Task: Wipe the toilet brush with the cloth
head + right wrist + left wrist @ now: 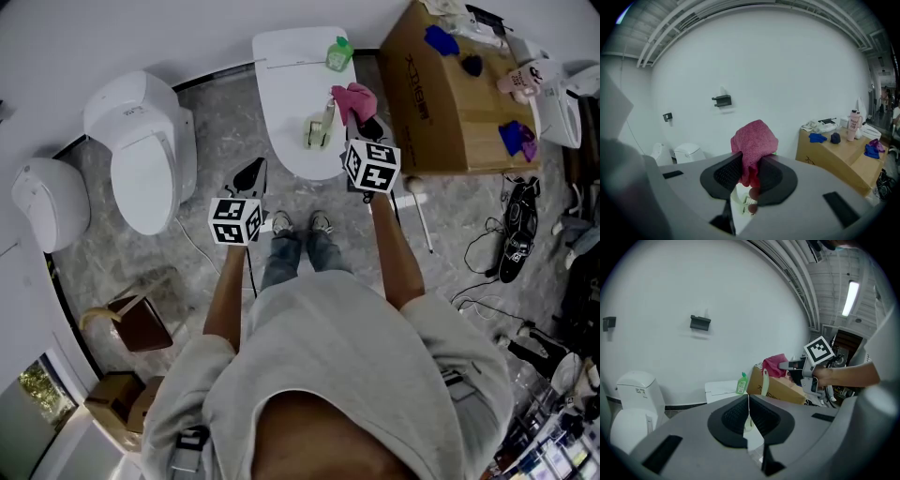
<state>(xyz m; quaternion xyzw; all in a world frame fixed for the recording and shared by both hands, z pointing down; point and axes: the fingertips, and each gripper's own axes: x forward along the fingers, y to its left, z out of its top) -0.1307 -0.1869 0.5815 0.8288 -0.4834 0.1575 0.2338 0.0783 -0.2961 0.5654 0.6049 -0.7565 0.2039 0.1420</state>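
Note:
A pale toilet brush [319,127] stands on the white toilet lid [286,94] in front of me, its handle [765,379] pointing up. My right gripper [361,117] is shut on a pink cloth [353,98], which hangs just right of and above the brush. In the right gripper view the cloth [753,143] bulges out of the jaws and the brush head [740,202] shows below them. My left gripper [248,176] hovers left of the lid edge, jaws pressed together with nothing between them. The left gripper view also takes in the cloth [775,364].
A green bottle [339,53] stands at the back of the lid. A cardboard box [450,103] carrying small items sits right of it. Another white toilet [141,155] is at the left, with a brown bin [141,323] nearer me. Cables and shoes [516,234] lie on the floor at the right.

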